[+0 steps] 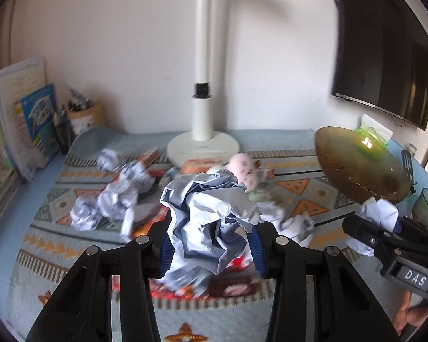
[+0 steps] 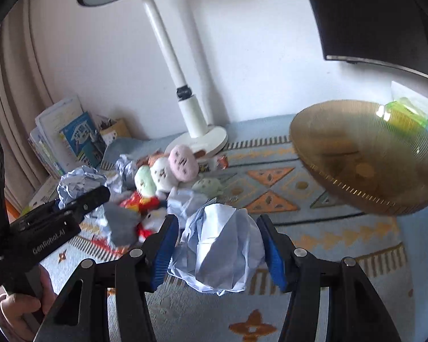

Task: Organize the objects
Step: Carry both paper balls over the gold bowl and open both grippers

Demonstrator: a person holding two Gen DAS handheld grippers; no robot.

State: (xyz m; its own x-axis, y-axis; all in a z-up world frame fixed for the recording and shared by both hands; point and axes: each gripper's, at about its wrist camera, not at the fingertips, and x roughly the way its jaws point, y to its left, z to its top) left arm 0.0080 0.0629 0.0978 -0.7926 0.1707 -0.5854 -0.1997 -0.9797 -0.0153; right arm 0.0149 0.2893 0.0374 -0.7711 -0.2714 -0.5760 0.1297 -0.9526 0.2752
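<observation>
Setting: patterned blue cloth (image 1: 71, 256) over a table against a white wall, a white lamp (image 1: 201, 108) at the back.
Left paper ball: a large crumpled ball of white-and-blue paper (image 1: 211, 222) sits between the blue pads of the left gripper (image 1: 211, 253); the jaws are closed onto its sides and it appears lifted off the cloth.
Right paper ball: a pale blue crumpled ball (image 2: 225, 248) fills the gap of the right gripper (image 2: 218, 250), both pads pressed against it.
Ahead of the left jaws: more paper wads (image 1: 111, 196), snack packets and small plush toys (image 1: 246, 169), all loose.
Ahead and right of the right jaws: an amber glass bowl (image 2: 365, 154), tilted in this view; whether it rests on something is unclear.
Step in hand: carrying, I judge, with a wad gripped in each hand.
Next move: probably bringing each ball over a container, perhaps the bowl, then parting the pads to drop it.
</observation>
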